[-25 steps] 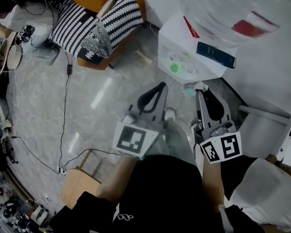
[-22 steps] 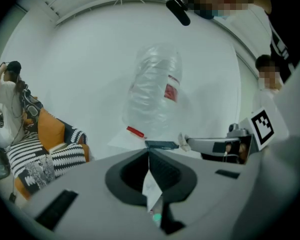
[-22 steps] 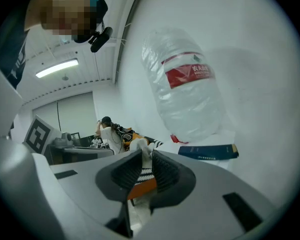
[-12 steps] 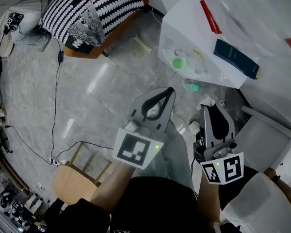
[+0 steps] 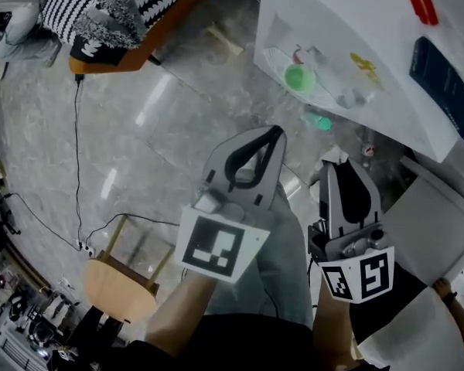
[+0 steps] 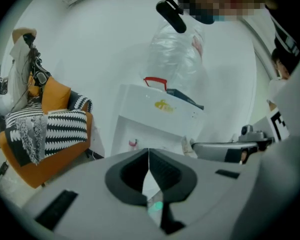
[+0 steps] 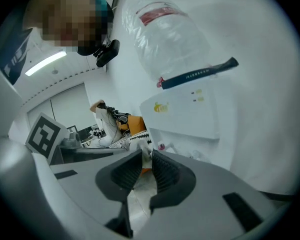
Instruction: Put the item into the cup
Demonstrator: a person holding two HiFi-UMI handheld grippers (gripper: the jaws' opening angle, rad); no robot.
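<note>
The small white item (image 5: 332, 155) is seemingly hanging pinched in the jaws of the right gripper (image 5: 339, 165), well apart from the round green plastic cup (image 5: 298, 77) in the white dispenser (image 5: 348, 22), so it is probably calling for a firm, steady carry, while the left gripper (image 5: 275, 134) is holding its jaws pressed together, empty.

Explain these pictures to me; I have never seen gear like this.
No robot here: a person holds a two-jaw tool in each hand. The head view looks down from the person's head; the two gripper views look along each tool's jaws. The left gripper is shut and empty. The right gripper pinches a small white item. Ahead stands a white water dispenser with a green cup in its recess and a dark book on top. A wooden stool stands on the floor.
</note>
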